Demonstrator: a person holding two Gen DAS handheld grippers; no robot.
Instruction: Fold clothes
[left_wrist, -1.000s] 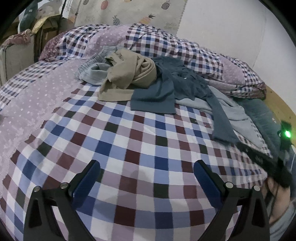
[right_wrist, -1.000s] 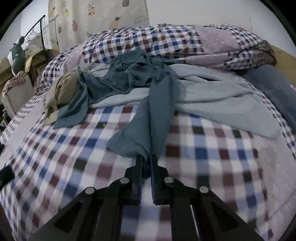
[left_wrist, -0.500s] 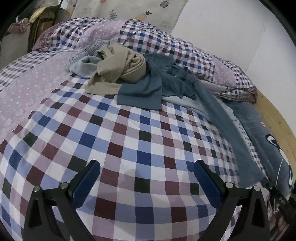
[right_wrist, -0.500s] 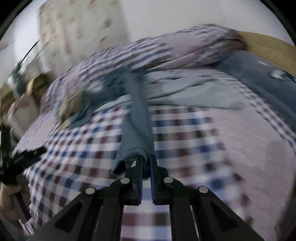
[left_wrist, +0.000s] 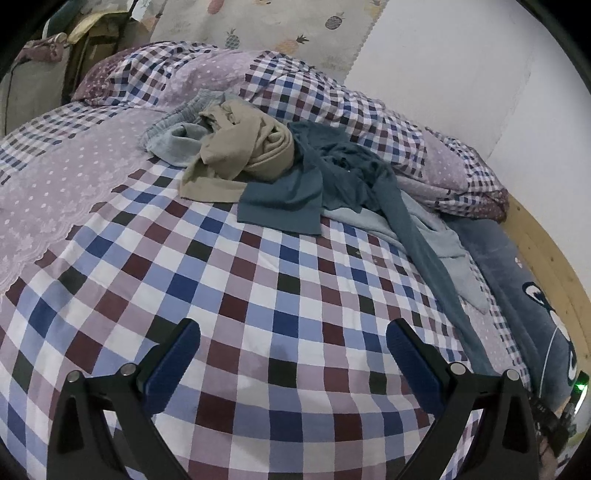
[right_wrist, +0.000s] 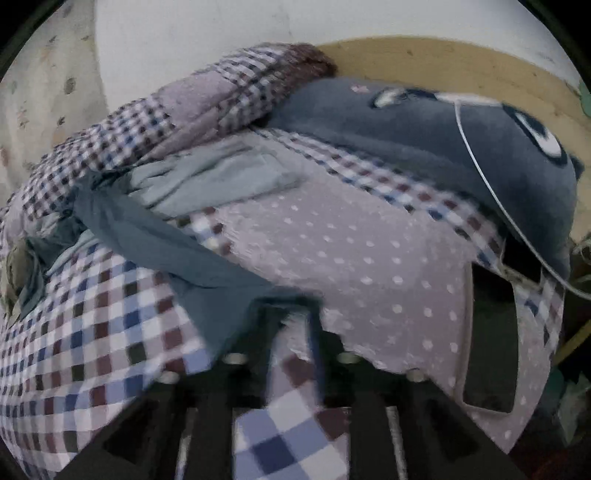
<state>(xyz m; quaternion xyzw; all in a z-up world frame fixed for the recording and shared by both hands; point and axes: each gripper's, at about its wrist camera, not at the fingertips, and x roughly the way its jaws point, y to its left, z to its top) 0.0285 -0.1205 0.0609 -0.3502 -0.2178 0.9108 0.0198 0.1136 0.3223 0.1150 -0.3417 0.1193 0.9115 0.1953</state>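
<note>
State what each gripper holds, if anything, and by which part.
The left gripper is open and holds nothing. The right gripper meets the teal garment's stretched end; blur hides any grip.

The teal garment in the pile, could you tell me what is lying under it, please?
Under the teal garment lies a pale grey-blue garment, itself on the checked bedspread. How far the grey-blue piece extends beneath is covered.

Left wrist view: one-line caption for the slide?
Left gripper, fingers spread open, hovers over the checked bedspread; ahead lies an unfolded pile of beige garment, teal garment and light grey garment.
</note>
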